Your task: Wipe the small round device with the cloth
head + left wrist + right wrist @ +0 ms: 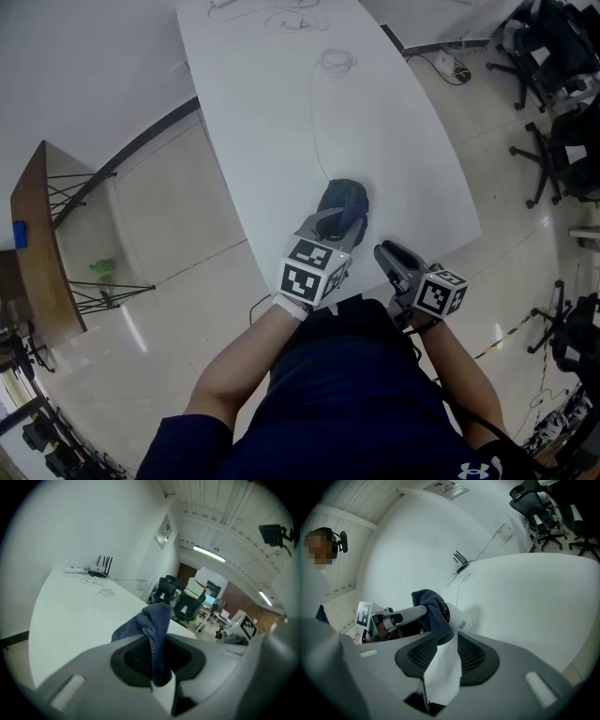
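A dark blue cloth [345,201] hangs bunched at the near end of the white table [281,112]. My left gripper [330,217] is shut on it, and in the left gripper view a fold of the cloth [154,634] runs down between the jaws. The small round device [457,618] is white with a dark lens. Its body sits between the jaws of my right gripper [440,644], which is shut on it. The cloth [433,609] drapes over the device's left side, with the left gripper [417,613] beside it. In the head view the cloth hides the device, with the right gripper [386,251] just right of it.
A thin cable [317,122] runs along the table to a coil [337,62] and a router [101,569] at the far end. Office chairs [553,141] stand on the floor at right. A wooden side table [42,244] is at left.
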Motion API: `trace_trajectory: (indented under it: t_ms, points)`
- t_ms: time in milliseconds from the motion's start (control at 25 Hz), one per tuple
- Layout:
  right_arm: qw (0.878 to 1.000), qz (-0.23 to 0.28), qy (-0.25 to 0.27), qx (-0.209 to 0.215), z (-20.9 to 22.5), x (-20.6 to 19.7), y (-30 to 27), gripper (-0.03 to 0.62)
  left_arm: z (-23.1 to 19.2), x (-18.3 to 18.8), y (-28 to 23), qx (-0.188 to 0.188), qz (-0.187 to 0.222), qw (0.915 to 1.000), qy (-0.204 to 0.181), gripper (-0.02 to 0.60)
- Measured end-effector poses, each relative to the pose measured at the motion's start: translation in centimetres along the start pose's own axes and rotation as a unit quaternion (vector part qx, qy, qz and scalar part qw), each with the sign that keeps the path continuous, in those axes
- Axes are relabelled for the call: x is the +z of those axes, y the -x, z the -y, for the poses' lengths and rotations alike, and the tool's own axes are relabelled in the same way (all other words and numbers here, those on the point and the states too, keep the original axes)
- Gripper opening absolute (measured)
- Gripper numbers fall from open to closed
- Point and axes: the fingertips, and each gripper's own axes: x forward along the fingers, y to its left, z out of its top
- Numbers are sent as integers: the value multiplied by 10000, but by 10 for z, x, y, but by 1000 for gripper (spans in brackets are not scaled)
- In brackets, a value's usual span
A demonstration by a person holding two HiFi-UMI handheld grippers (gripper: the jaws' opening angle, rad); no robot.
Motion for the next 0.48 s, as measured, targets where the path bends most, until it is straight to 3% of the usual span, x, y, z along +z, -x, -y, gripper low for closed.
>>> trace_trajectory:
  t_ms: [200,480]
  points:
    - [9999,46,-93,-80,11,-2,8,137,-26,-6,16,303,184,9990,288,67]
    - [9999,2,-137,-75,14,-3,6,135,-64,-37,14,657,-69,9941,863,67]
